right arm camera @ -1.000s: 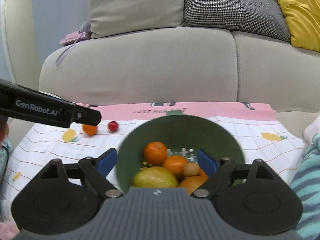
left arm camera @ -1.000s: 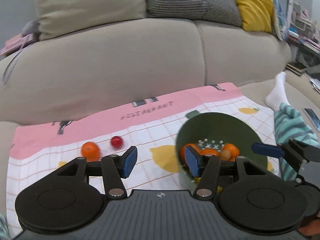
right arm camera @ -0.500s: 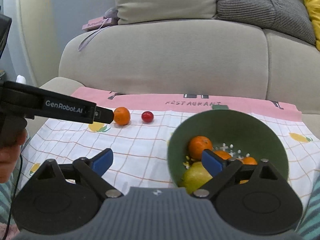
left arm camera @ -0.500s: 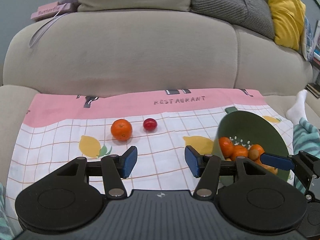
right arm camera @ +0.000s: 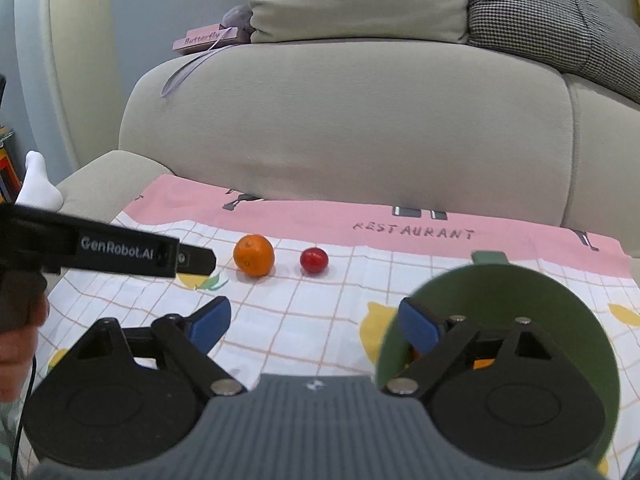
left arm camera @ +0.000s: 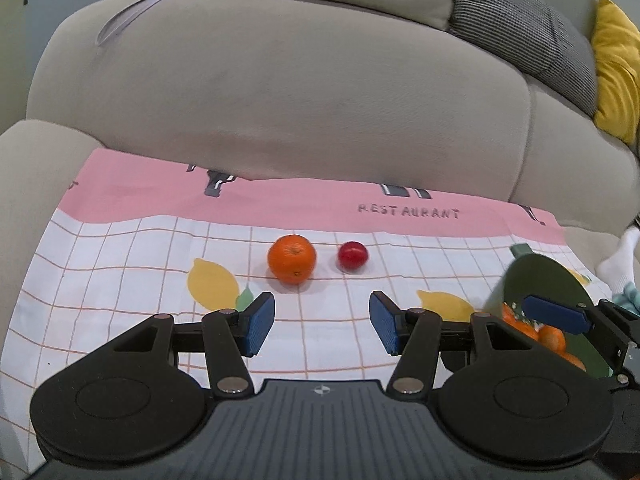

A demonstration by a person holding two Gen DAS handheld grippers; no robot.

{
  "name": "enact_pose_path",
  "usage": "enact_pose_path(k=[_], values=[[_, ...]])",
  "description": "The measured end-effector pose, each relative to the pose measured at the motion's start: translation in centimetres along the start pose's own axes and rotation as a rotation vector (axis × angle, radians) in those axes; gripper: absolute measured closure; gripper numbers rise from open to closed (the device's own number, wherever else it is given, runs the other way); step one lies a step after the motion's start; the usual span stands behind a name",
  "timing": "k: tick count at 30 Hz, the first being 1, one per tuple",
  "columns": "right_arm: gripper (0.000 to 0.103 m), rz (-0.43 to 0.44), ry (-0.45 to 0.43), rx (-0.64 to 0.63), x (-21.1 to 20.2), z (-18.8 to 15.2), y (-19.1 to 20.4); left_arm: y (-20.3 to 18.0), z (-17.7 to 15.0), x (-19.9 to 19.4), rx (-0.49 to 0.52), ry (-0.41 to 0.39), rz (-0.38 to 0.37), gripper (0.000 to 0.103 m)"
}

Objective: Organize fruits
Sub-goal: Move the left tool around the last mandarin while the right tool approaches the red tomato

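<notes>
An orange (left arm camera: 292, 258) and a small red fruit (left arm camera: 353, 255) lie side by side on the checked cloth (left arm camera: 160, 248), just beyond my left gripper (left arm camera: 322, 328), which is open and empty. Both fruits also show in the right wrist view: the orange (right arm camera: 254, 255) and the red fruit (right arm camera: 314, 260). A green bowl (right arm camera: 520, 292) holding several oranges (left arm camera: 550, 338) stands at the right. My right gripper (right arm camera: 316, 326) is open and empty, its right finger over the bowl's rim. The left gripper's finger (right arm camera: 120, 246) reaches in from the left.
The cloth lies on a beige sofa seat with the backrest (left arm camera: 300, 100) right behind it. A pink box marked Butterfly (right arm camera: 204, 39) and cushions (right arm camera: 540, 20) rest on top. A white sock (right arm camera: 38, 184) shows at far left.
Both grippers have swung left, away from the bowl. The orange and red fruit now sit centred ahead of the left gripper, and the bowl has slid to the right edge of both views.
</notes>
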State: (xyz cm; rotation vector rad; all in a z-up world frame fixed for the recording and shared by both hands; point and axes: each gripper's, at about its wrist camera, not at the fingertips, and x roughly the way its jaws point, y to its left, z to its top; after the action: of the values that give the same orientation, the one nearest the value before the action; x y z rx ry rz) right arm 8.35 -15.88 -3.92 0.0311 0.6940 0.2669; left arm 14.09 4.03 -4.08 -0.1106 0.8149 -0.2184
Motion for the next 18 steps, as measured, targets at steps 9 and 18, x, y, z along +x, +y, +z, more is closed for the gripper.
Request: enact_pose_path(k=[9, 18], values=[[0.029, 0.009, 0.031, 0.006, 4.6, 2.0, 1.1, 2.2, 0.6, 2.8, -0.065, -0.005, 0.009, 0.039], [0.040, 0.006, 0.077, 0.036, 8.8, 2.9, 1.2, 4.1, 1.1, 5.2, -0.123, -0.010, -0.010, 0.045]])
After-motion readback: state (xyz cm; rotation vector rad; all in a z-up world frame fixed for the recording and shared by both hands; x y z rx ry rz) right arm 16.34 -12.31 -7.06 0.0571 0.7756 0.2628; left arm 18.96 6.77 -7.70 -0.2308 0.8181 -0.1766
